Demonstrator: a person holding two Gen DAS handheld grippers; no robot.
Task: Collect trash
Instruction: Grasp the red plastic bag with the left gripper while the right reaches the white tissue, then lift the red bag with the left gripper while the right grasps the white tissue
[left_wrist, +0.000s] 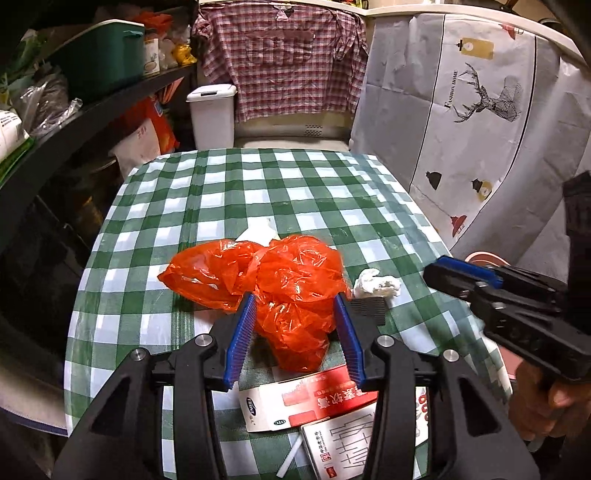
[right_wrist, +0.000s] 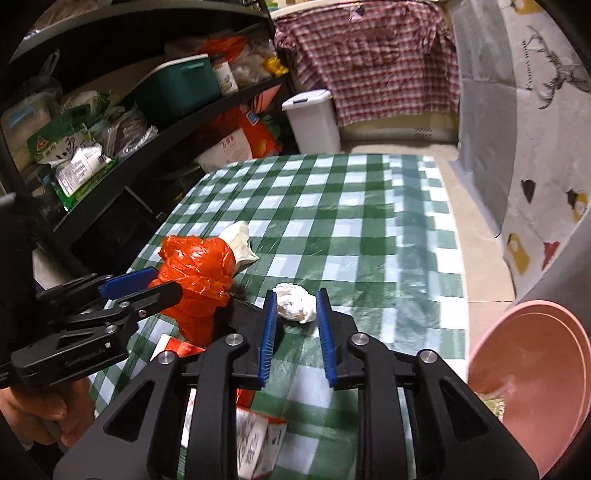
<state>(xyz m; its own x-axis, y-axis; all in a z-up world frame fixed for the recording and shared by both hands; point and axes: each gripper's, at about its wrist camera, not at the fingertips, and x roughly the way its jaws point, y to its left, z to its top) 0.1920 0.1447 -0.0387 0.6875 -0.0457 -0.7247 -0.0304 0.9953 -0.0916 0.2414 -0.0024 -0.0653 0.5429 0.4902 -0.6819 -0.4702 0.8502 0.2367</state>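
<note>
Trash scattered on the checked tablecloth (left_wrist: 295, 184).
Left gripper (left_wrist: 295, 306) stands half open around the orange plastic bag (left_wrist: 295, 280), pads not pressing; right gripper (right_wrist: 297, 314) stands slightly open, framing the crumpled tissue (right_wrist: 295, 304).

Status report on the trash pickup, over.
Left gripper open, straddling crumpled orange plastic bag. Right gripper open, lined up on white tissue wad. Nothing held. Pink plastic basin waiting right.
</note>
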